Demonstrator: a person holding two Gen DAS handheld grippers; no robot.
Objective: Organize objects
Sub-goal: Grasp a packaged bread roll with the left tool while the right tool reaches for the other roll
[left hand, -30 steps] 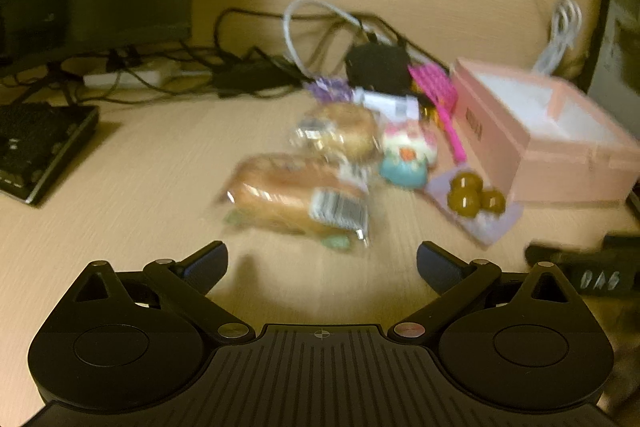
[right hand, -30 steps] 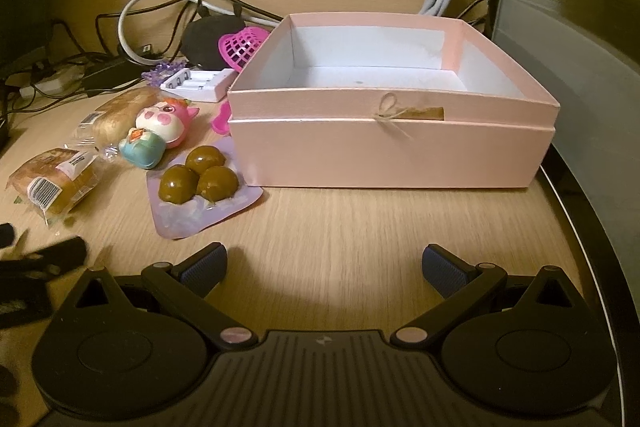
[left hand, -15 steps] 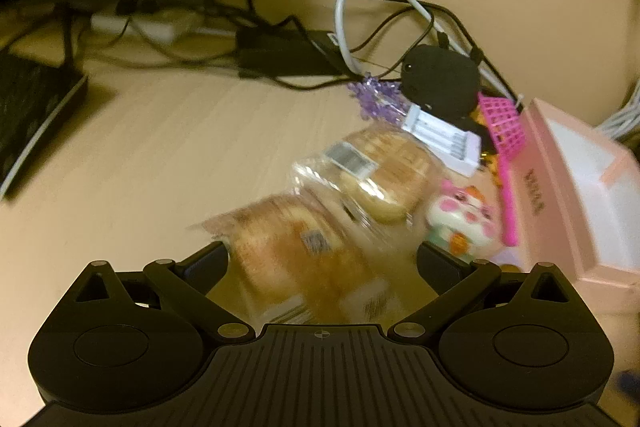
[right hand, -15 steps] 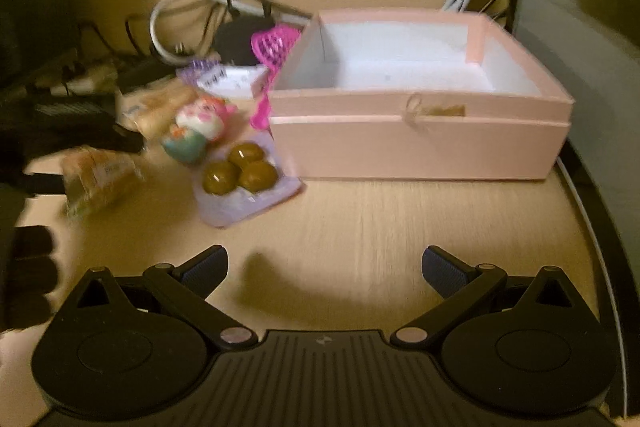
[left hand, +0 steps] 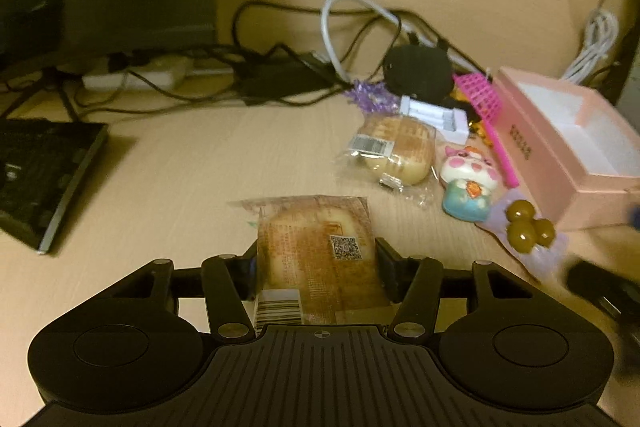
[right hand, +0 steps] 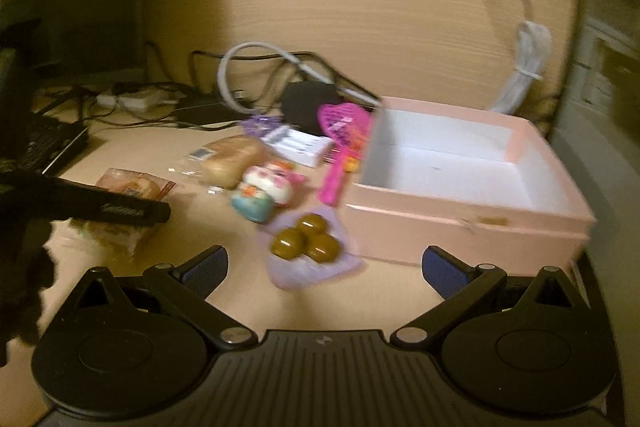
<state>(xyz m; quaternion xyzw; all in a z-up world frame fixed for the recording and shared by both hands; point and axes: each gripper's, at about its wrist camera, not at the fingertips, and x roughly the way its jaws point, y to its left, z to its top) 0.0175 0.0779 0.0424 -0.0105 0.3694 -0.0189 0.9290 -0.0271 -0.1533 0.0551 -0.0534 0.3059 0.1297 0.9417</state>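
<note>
Pink cardboard makes the open box [right hand: 472, 215] on the right side of the wooden table [left hand: 172, 179]; the box has nothing in it; the left claw [left hand: 316, 269] pinches a wrapped bread [left hand: 316, 255] from both sides, low over the table; a second wrapped bread [left hand: 394, 151] lies farther back, beside a small pink and blue toy [left hand: 468, 183]; three brown balls on a purple sheet [right hand: 306, 241] sit just beside the box; the right claw [right hand: 324, 265] is spread wide and holds nothing.
</note>
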